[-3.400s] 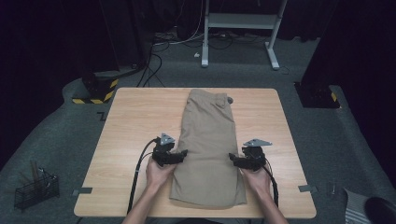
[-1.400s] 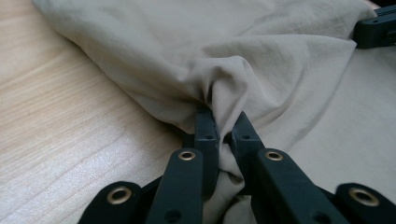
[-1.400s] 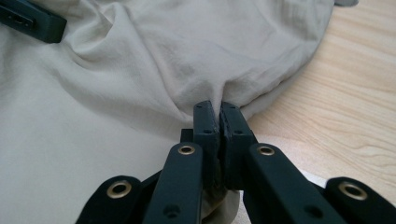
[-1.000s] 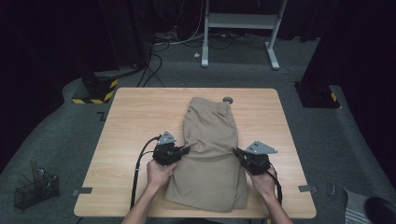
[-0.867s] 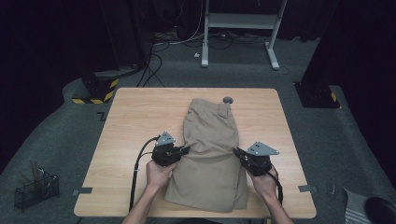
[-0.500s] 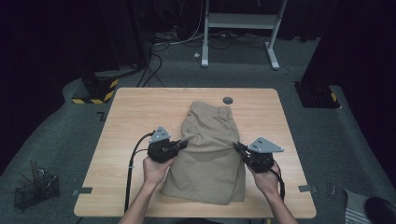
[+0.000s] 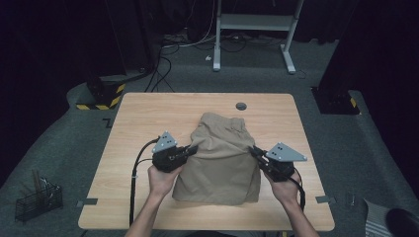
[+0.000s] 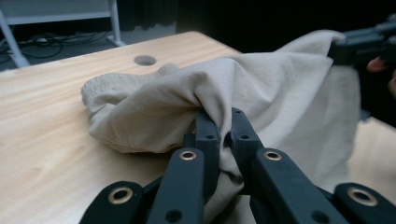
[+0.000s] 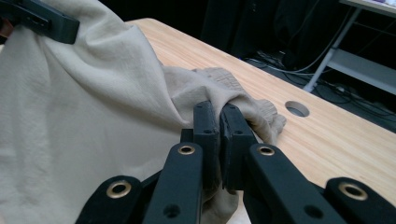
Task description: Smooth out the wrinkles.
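A pair of beige shorts (image 7: 220, 153) is lifted at its middle above the wooden table (image 7: 143, 116); its ribbed waistband (image 7: 222, 118) still rests on the wood toward the far side. My left gripper (image 7: 193, 148) is shut on the cloth's left edge, where the fabric (image 8: 224, 84) bunches between the jaws. On the right edge my right gripper (image 7: 253, 150) is shut on the shorts (image 9: 93, 102) as well. The lower hem hangs down toward the person, draped like a sheet between the two grippers.
A round cable hole (image 7: 240, 105) lies in the table just beyond the waistband. A white desk frame (image 7: 252, 22) and cables stand on the floor behind. A wire basket (image 7: 37, 200) sits on the floor at the lower left.
Both grippers have risen and carried the shorts' middle up off the table. The garment, once flat and long, now folds toward its waistband.
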The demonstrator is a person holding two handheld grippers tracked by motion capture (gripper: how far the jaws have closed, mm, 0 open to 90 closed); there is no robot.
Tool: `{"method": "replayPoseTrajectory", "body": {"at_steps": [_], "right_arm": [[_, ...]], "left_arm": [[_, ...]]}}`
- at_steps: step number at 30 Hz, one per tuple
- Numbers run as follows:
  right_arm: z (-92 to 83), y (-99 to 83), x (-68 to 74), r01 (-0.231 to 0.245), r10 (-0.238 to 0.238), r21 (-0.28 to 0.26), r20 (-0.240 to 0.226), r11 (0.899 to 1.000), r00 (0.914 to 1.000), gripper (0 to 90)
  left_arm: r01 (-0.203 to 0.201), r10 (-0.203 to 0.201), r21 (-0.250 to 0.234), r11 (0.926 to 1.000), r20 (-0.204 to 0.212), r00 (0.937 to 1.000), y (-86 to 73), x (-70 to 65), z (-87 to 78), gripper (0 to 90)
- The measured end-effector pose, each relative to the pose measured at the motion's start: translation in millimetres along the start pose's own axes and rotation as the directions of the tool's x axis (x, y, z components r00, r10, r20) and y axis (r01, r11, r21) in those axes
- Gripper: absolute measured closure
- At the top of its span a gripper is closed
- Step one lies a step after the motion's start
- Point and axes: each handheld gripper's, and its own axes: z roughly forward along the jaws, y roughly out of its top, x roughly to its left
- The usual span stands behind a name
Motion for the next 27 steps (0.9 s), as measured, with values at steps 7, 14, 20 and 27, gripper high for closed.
{"method": "replayPoseTrajectory", "body": {"at_steps": [7, 14, 20, 27], "right_arm": [[-37.9, -9.9, 30.8, 0.033, -0.034, -0.024, -0.042, 0.999, 0.9986, 86.6], [-87.4, 13.3, 47.1, 0.058, -0.064, -0.124, -0.045, 0.991, 0.9970, 86.6], [-77.2, 21.8, 36.6, 0.028, -0.033, -0.127, -0.040, 0.991, 0.9987, 86.6], [-59.2, 15.0, 32.5, 0.014, -0.019, -0.098, -0.049, 0.995, 0.9986, 86.7]], "left_arm": [[-0.051, 0.050, 0.015, 0.9986, 0.035, 0.9981, -10.8, -34.9, -34.1, 85.2], [-0.135, 0.140, -0.067, 0.9885, 0.067, 0.9879, 15.3, -75.0, -78.2, 85.4], [-0.068, 0.074, -0.075, 0.9949, 0.077, 0.9943, 22.3, -54.5, -58.0, 85.5], [-0.009, 0.013, -0.067, 0.9977, 0.063, 0.9979, 9.2, -36.5, -47.6, 85.6]]}}
